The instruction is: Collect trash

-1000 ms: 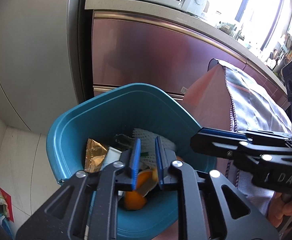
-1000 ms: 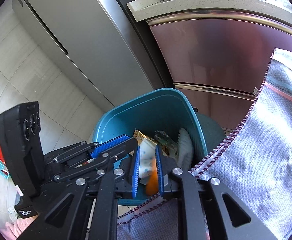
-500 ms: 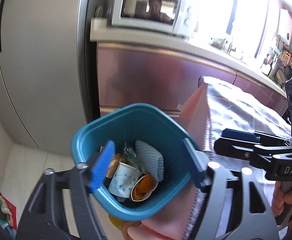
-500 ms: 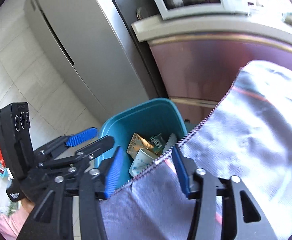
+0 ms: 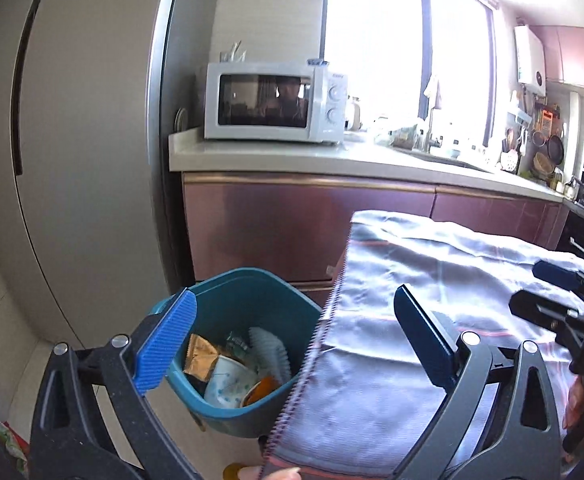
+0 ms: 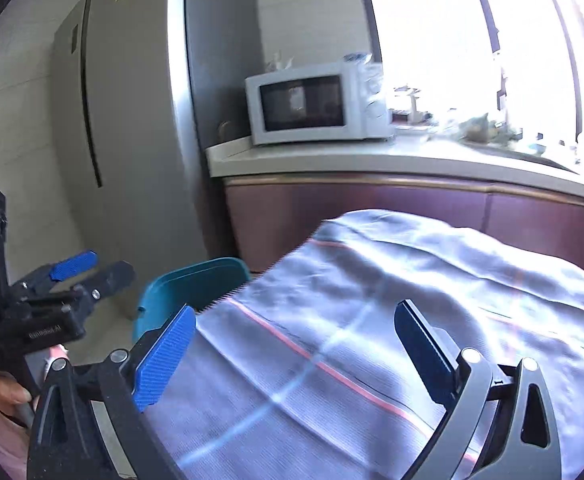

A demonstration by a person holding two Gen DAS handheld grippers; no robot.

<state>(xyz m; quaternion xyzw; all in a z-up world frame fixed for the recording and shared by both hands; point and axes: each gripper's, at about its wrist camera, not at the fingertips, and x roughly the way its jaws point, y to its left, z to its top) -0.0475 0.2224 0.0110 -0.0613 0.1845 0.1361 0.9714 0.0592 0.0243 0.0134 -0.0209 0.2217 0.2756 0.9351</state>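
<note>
A teal trash bin (image 5: 248, 300) stands on the floor beside a table under a grey striped cloth (image 5: 404, 320). In the bin lie a paper cup (image 5: 228, 380), a gold wrapper (image 5: 201, 356), an orange peel (image 5: 262, 390) and a white ribbed liner (image 5: 268, 348). My left gripper (image 5: 296, 340) hangs above the bin's near rim and the cloth edge, jaws opening wide, nothing between them. My right gripper (image 6: 296, 354) is over the cloth (image 6: 392, 320), jaws opening wide and empty. From the right wrist view only the bin's rim (image 6: 196, 280) shows, with the left gripper (image 6: 88, 270) to its left.
A tall grey fridge (image 5: 72, 160) stands left of a counter (image 5: 332, 160) with a white microwave (image 5: 276, 100). Dark red cabinet fronts (image 5: 292, 224) face the bin. Bright windows sit behind the counter. A colourful packet (image 5: 8, 440) lies on the floor tiles at lower left.
Both grippers went from nearly shut inside the bin to wide open, and both pulled back and up. The trash that was between the jaws now lies in the bin.
</note>
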